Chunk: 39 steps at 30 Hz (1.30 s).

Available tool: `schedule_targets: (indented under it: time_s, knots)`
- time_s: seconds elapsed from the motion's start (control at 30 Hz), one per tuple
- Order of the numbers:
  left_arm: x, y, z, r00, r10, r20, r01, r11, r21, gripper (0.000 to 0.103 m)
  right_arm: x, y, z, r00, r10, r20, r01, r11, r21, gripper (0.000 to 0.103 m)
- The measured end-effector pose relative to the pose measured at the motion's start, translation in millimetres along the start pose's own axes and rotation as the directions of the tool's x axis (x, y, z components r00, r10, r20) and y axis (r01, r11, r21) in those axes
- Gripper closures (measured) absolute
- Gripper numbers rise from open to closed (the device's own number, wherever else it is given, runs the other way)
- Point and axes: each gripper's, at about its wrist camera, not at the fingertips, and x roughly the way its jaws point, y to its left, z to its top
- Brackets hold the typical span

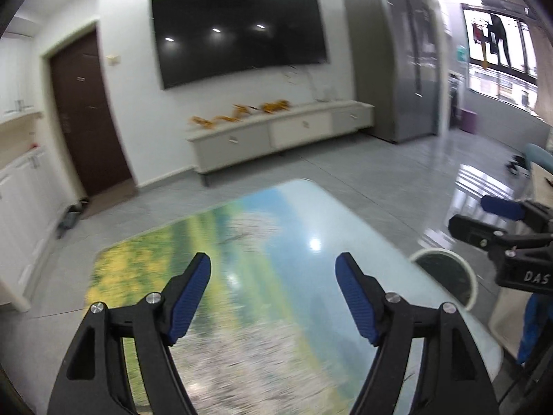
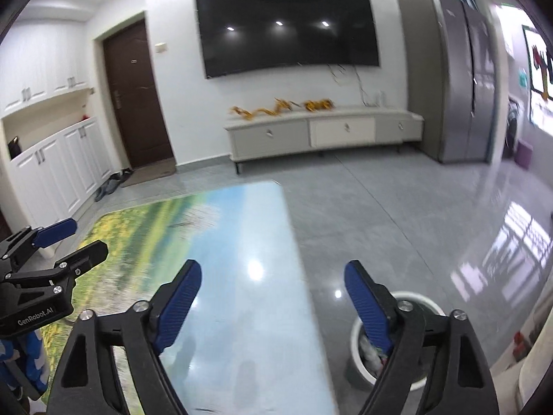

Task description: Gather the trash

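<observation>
My left gripper (image 1: 273, 269) is open and empty above the glossy landscape-print table (image 1: 242, 242). My right gripper (image 2: 273, 276) is open and empty over the table's right edge (image 2: 242, 242). A white round trash bin (image 2: 366, 346) stands on the floor right of the table, with crumpled trash (image 2: 371, 354) inside, partly hidden by my right finger. The bin also shows in the left wrist view (image 1: 446, 273). The right gripper appears at the right edge of the left view (image 1: 484, 221), and the left gripper at the left edge of the right view (image 2: 65, 238). No trash shows on the table.
A wall TV (image 2: 287, 27) hangs over a low white cabinet (image 2: 321, 131) with orange items on top. A grey fridge (image 2: 456, 76) stands at the right, a brown door (image 2: 134, 97) and white cupboards (image 2: 58, 169) at the left. The tiled floor (image 2: 414, 228) lies beyond.
</observation>
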Motion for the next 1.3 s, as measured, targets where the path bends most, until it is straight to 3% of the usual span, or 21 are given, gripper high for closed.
schedule_targets:
  time_s: [0.2,0.4,0.5,0.93,1.3]
  knots:
    - [-46.3,44.0,-10.5,0.99,0.112,0.084,-0.105,0.991,-0.079,0.019,-17.7,46.0,1.3,0.998,0.003,0.068,0.001,0.998,-0.058,0.008]
    - [-76.3,61.7,-12.4,0.972,0.172,0.163,-0.152,0.98,-0.127,0.0,-34.4,56.7,2.6,0.994,-0.03,0.109,0.039,0.997,-0.073,0.004]
    - [-87.1,60.5,-12.2,0.962,0.194,0.192,-0.171,0.977,-0.131,0.0,-41.9,58.6,1.5,0.99,-0.052,0.127,0.061,0.996,-0.066,0.002]
    - [-111.4,51.7,-20.1,0.955,0.195,0.224,-0.169,0.977,-0.13,0.0,-66.6,59.6,-4.3,0.98,-0.084,0.181,0.091,0.995,-0.03,0.0]
    - [-107.8,42.6,-24.8,0.951,0.215,0.222,-0.194,0.975,-0.113,0.0,-74.5,60.4,-8.9,0.963,-0.152,0.221,0.165,0.985,-0.044,0.0]
